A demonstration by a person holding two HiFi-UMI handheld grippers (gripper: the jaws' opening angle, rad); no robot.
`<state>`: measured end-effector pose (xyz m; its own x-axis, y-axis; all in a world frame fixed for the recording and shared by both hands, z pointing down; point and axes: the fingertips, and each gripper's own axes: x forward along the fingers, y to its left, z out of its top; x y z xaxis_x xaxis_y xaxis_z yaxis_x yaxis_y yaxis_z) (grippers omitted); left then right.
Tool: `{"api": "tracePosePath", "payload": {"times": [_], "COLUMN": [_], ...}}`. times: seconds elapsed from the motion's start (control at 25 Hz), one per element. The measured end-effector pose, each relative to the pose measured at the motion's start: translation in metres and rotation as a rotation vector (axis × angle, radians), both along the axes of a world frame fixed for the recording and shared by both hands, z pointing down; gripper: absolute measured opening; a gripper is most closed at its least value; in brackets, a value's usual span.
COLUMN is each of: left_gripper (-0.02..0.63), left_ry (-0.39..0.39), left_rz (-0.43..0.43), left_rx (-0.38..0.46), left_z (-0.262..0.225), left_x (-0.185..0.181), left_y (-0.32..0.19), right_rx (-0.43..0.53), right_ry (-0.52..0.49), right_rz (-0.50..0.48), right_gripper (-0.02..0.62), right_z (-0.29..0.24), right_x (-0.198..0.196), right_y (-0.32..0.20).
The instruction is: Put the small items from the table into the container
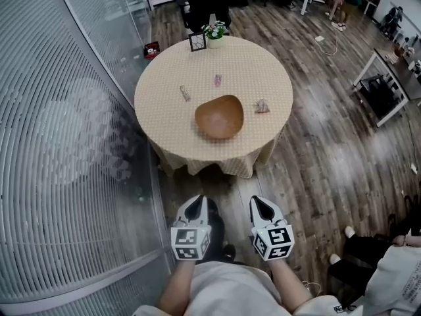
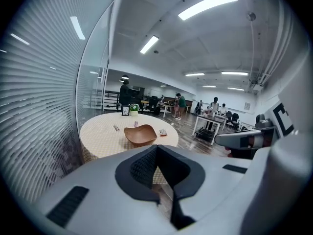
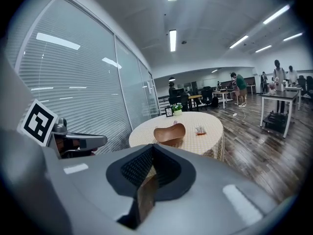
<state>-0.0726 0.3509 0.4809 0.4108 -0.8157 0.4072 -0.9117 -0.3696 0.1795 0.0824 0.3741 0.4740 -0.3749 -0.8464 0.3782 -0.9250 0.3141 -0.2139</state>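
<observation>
On round table: wooden bowl, three small items nearby. Left gripper and right gripper clenched, empty, well short of table.

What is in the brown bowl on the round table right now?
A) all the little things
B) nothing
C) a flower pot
B: in the head view the brown bowl looks empty, and the little items lie outside it on the table.
</observation>
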Motion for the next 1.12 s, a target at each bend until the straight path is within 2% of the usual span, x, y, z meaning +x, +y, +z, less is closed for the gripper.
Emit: {"api": "tracePosePath", "payload": {"times": [0.52,0.8,1.12], "left_gripper": [0.006,0.006,0.006], "left_ry": [-0.013,-0.007,-0.01], "left_rz": [0.047,0.079,0.043], "left_rx": [-0.018,-0.036,-0.087], "left_z": [0.018,0.021,0.038], "left_x": [-0.008,0.003,0.022], "left_y": [-0.192,-0.254,-0.293], "right_rx": [-0.017,-0.041,-0.092], "right_ry": [0.067,0.071,0.055], "right_rz": [-0.001,0.02,-0.021], "right_gripper": [0.0,0.0,0.0], "right_z": [0.003,0.008,0.04], "right_x": [-0.018,-0.012,0.005], "right_y": [-0.195,-0.258,-0.305]}}
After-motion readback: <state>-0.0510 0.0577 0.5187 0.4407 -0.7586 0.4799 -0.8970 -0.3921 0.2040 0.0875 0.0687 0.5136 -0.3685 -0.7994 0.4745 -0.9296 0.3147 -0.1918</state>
